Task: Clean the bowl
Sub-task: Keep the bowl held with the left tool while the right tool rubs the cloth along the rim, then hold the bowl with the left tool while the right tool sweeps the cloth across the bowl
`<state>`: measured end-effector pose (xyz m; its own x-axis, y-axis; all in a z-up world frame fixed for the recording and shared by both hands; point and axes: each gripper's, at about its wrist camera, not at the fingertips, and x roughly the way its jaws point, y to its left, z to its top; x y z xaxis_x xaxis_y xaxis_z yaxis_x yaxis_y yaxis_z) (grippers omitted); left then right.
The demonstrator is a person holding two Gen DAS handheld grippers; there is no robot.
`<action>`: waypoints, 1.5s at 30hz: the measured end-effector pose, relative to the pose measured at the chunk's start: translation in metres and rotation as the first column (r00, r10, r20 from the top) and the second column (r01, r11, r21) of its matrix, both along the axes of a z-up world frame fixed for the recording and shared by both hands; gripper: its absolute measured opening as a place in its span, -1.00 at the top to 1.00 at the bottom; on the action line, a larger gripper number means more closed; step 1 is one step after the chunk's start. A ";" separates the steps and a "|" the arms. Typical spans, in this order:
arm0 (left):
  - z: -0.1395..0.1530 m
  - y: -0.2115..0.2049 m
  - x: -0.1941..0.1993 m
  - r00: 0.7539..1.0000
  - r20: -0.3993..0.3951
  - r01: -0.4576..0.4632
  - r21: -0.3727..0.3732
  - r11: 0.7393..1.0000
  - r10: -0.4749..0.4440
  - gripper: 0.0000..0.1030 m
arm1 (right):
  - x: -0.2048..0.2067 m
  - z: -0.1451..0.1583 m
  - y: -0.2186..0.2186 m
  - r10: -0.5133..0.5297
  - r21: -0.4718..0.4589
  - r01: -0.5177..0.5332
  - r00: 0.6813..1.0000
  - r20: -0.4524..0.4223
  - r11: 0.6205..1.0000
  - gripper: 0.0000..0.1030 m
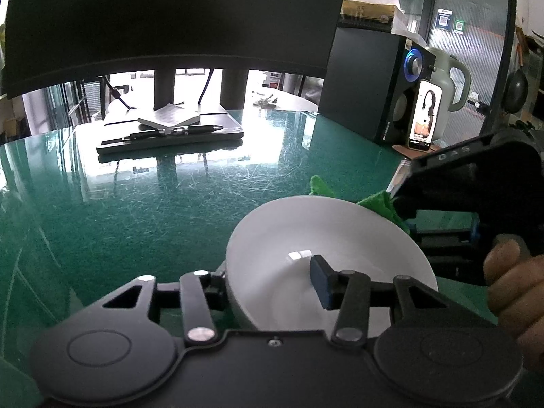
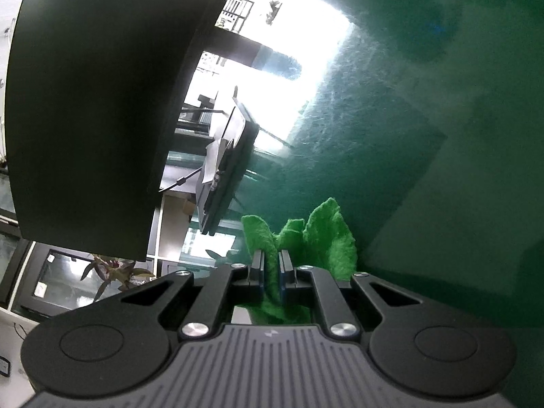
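Cloth [image 1: 380, 204] mostly behind bowl [image 1: 326, 238]

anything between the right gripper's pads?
Yes: the green cloth sits pinched between the right gripper pads, plain in the right wrist view. Nothing else is there.

A scratched, glossy green table [image 1: 142, 183] carries a white bowl [image 1: 306, 231] toward its near edge. Toward the far edge stands a dark monitor base [image 1: 170, 136] bearing a notepad [image 1: 169, 116] and pen [image 1: 176, 131]. Toward the far right corner stand a black speaker [image 1: 374, 85] and a propped phone [image 1: 424, 115].
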<state>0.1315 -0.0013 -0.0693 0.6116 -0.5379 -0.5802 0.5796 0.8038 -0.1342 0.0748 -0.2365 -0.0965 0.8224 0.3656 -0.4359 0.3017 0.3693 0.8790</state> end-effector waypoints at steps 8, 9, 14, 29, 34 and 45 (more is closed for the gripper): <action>0.000 -0.001 -0.001 1.000 0.003 0.001 0.005 1.000 -0.001 0.09 | -0.047 -0.004 -0.012 -0.011 0.044 0.012 1.000 -0.019 0.999 0.81; 0.000 -0.001 -0.001 1.000 0.004 0.001 0.007 1.000 -0.001 0.09 | -0.049 -0.004 -0.013 -0.009 0.051 0.010 1.000 -0.019 0.999 0.81; 0.000 0.000 -0.001 1.000 0.003 0.002 0.005 1.000 -0.002 0.09 | -0.034 -0.006 -0.012 -0.006 0.037 0.007 1.000 -0.026 0.999 0.81; 0.000 -0.001 -0.001 1.000 0.001 0.012 0.005 1.000 -0.012 0.06 | -0.016 0.000 -0.006 0.013 -0.008 -0.013 1.000 -0.008 1.000 0.81; 0.000 -0.002 -0.001 1.000 0.004 0.012 0.010 1.000 -0.012 0.06 | -0.042 0.001 -0.014 -0.003 0.025 0.004 1.000 -0.017 1.000 0.81; 0.000 -0.002 -0.003 1.000 0.003 0.015 0.008 1.000 -0.015 0.06 | 0.021 0.006 0.005 0.056 -0.023 -0.055 0.998 0.017 0.998 0.79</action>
